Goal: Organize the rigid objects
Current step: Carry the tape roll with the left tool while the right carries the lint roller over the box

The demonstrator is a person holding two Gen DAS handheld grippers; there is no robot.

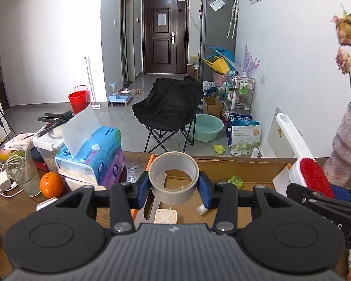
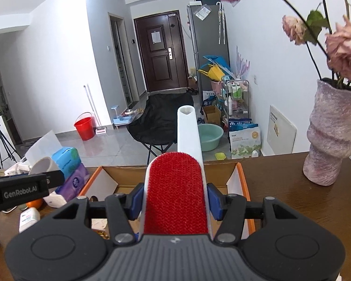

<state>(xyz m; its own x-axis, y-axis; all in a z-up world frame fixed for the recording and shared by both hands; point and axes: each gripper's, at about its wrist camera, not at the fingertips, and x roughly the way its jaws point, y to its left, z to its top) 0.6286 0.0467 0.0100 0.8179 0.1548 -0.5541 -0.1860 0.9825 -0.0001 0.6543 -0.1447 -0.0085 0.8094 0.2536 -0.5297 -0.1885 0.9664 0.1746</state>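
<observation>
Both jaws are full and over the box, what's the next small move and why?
Probably lower the left gripper and release the tape roll into the cardboard box. The roll already hangs over the box's open floor, and the right gripper's lint brush is longer and can follow.

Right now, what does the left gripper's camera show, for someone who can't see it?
The left gripper clamps a grey roll of tape over an open cardboard box on a wooden table. An orange sits left.
</observation>
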